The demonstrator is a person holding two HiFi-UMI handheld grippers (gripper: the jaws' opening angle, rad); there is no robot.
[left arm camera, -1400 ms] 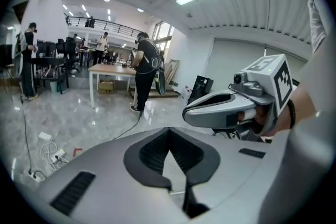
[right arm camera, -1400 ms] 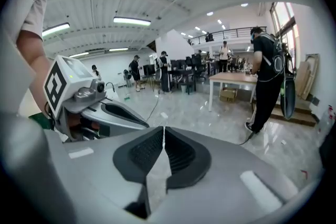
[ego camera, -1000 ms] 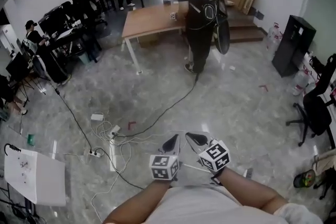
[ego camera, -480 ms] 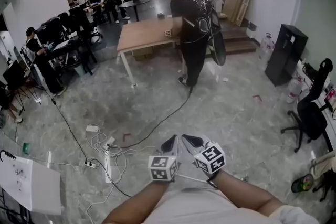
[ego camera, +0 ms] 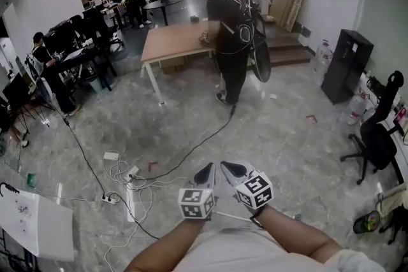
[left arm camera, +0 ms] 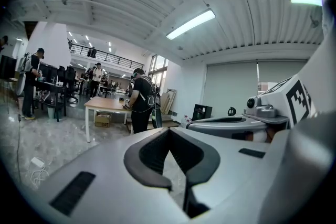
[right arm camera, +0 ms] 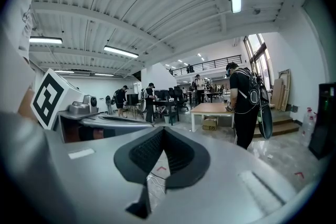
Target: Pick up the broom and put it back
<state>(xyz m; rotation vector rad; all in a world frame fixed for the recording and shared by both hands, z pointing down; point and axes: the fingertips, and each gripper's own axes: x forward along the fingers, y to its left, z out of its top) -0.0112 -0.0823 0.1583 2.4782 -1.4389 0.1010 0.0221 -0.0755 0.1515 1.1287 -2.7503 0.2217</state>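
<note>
In the head view my left gripper and right gripper are held side by side close to my body, above the grey floor. Both are shut with nothing between the jaws. The left gripper view shows the left gripper's dark pads meeting at the tips, and the right gripper view shows the same for the right gripper. A thin pale rod lies on the floor just under my right forearm, ending in a small brush-like piece. I cannot tell whether it is the broom.
A person in black stands at a wooden table ahead. Cables and a power strip trail over the floor at left. A black cabinet and an office chair stand at right, and a white board lies at lower left.
Both grippers have risen a little together and stay side by side, shut. The head view has tilted up slightly, so the table and the person sit lower in the picture.
</note>
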